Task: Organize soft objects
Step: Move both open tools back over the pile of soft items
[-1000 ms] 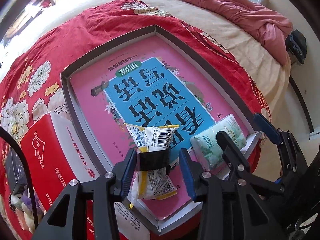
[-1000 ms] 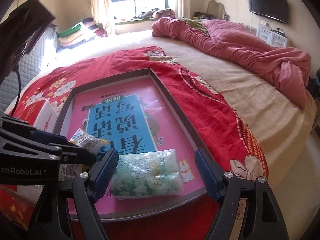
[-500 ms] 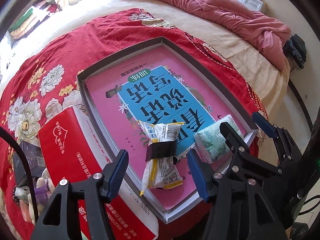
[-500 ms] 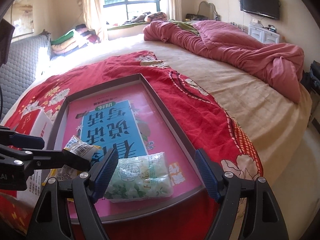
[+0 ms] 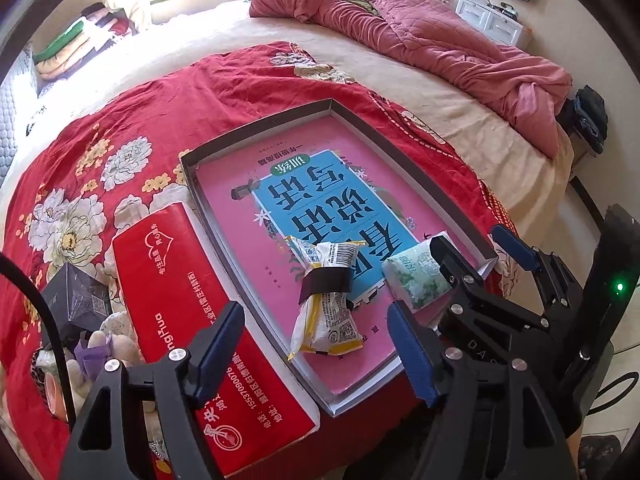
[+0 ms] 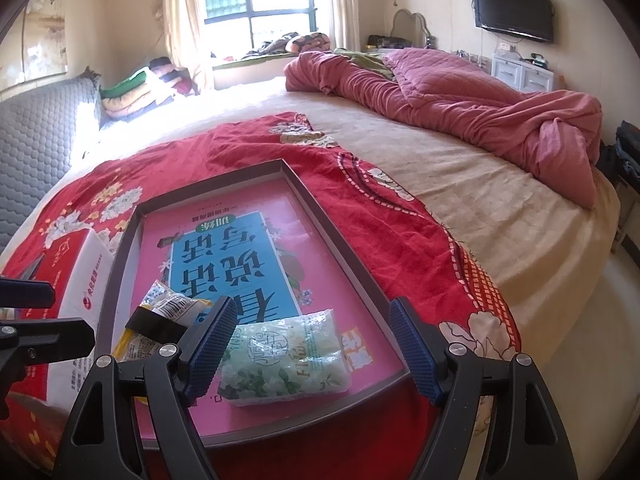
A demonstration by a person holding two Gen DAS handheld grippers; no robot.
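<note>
A shallow grey tray (image 5: 188, 160) (image 6: 124, 248) with a pink and blue book cover as its floor lies on the red quilt. In its near end lies a yellow and white snack packet (image 5: 326, 320) (image 6: 168, 308) bound with a black band. Beside it lies a green and white tissue pack (image 5: 412, 280) (image 6: 284, 356). My left gripper (image 5: 316, 348) hangs above the snack packet, jaws opening, nothing pressed between them. My right gripper (image 6: 308, 348) stands open over the tissue pack, apart from it.
A red tissue box (image 5: 200, 320) (image 6: 76, 268) lies left of the tray, with a black box (image 5: 74, 304) and small soft items (image 5: 108, 344) beside it. A rumpled pink duvet (image 6: 460, 92) covers the far bed. The bed edge drops off to the right.
My left gripper let go of the snack packet, spread its jaws and rose back from it; the packet stays in the tray. The right gripper stayed over the tissue pack.
</note>
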